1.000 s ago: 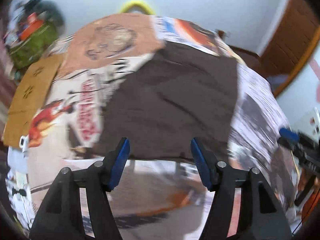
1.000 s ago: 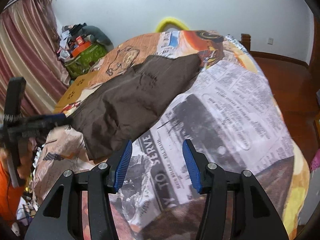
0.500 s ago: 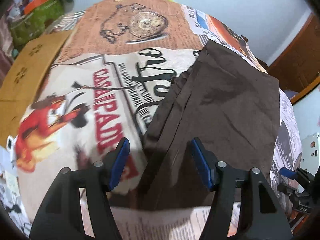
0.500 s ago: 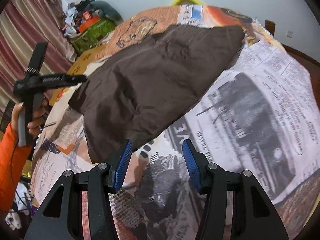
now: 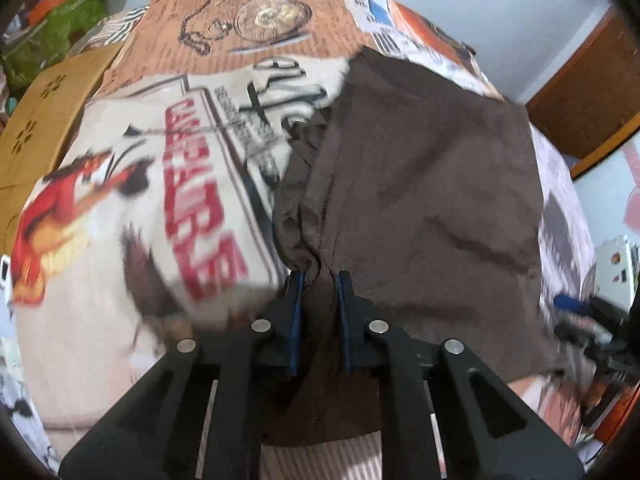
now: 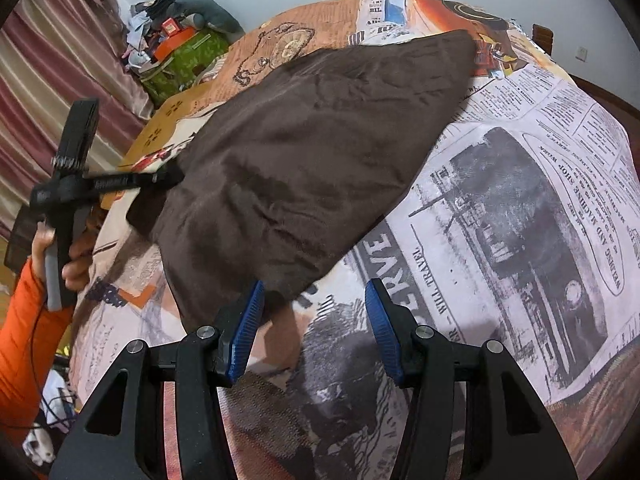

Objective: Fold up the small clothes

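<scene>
A brown garment [image 5: 420,200] lies spread flat on the bed, its left edge gathered into folds. My left gripper [image 5: 320,280] is closing its jaws on that bunched edge, and the blue pads [image 5: 297,300] pinch fabric between them. In the right wrist view the brown garment [image 6: 320,140] runs from far right to near left, and the left gripper [image 6: 160,178] bites its left side. My right gripper [image 6: 314,304] stands open just above the bed at the garment's near corner. Its left pad [image 6: 244,320] overlaps the cloth's tip, and nothing is held.
The bed carries a newspaper-print sheet [image 6: 520,200]. A cardboard box [image 5: 40,120] and a green bag [image 6: 188,56] with clutter stand at its far left, by a striped curtain [image 6: 48,60]. A hand [image 6: 60,256] in an orange sleeve holds the left tool. A wooden door [image 5: 592,92] is at the right.
The left gripper dropped onto the garment's left edge and its jaws went from wide apart to pinched on bunched fabric. The right gripper moved closer to the garment's near corner, still open.
</scene>
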A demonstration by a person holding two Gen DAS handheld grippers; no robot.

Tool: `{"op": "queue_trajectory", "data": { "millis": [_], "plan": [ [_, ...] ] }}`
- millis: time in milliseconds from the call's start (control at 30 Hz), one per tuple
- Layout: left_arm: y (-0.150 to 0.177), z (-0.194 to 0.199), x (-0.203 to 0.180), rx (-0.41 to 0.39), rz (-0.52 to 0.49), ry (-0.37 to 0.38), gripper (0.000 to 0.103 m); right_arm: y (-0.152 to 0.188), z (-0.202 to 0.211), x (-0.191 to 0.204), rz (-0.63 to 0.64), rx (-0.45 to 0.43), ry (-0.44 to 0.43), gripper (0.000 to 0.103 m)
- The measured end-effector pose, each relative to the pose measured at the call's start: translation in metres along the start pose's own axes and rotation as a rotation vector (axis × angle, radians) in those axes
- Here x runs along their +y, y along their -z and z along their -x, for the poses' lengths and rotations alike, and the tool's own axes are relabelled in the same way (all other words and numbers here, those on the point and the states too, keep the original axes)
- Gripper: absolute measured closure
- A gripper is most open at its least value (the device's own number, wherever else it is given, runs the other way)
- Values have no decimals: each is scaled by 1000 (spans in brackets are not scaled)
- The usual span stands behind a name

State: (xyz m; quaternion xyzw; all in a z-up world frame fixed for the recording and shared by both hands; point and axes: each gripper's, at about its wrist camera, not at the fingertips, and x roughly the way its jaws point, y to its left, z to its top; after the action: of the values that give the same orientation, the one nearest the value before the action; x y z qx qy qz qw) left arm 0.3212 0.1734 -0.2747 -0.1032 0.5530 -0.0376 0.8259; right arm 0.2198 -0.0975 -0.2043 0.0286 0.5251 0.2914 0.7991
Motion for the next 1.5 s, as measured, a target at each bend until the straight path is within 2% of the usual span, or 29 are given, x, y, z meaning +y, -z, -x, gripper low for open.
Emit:
{"op": "queue_trajectory", "data": {
  "millis": [167, 333, 467, 600, 667, 767, 867, 900, 1067, 1133, 1233, 1367, 1500],
  "plan": [
    [35, 10, -23, 42, -5, 25, 88, 7, 4, 2, 6, 10, -1, 54],
    [53, 17, -49, 49, -14, 69, 88, 12, 9, 1, 25, 13, 12, 54],
    [61, 25, -65, 18, -48, 32, 88, 14, 11, -8, 43, 29, 55, 54],
    [64, 33, -61, -7, -43, 3, 85, 23, 13, -23, 53, 61, 103, 54],
    [66, 37, -57, -19, -40, -17, 80, 27, 17, -27, 53, 52, 109, 54],
    [67, 45, -53, -39, -46, -64, 80, 30, 24, -33, 28, 47, 96, 54],
    [66, 55, -49, -58, -39, -65, 80, 28, 28, -32, 27, 34, 113, 54],
    [65, 58, -50, -67, -41, -62, 79, 27, 30, -30, 27, 24, 112, 54],
    [59, 65, -68, -112, -83, -48, 61, 10, 41, -6, 37, -57, 48, 54],
    [55, 59, -77, -107, -98, -28, 59, 3, 37, 4, 54, -68, 29, 54],
    [54, 44, -84, -78, -111, -19, 58, -2, 21, 19, 79, -51, 9, 54],
    [60, 23, -83, -28, -126, -48, 58, 4, -1, 25, 102, 8, 1, 54],
    [71, 25, -73, -36, -124, -77, 54, 15, -4, 20, 108, 42, 6, 54]
  ]
}}
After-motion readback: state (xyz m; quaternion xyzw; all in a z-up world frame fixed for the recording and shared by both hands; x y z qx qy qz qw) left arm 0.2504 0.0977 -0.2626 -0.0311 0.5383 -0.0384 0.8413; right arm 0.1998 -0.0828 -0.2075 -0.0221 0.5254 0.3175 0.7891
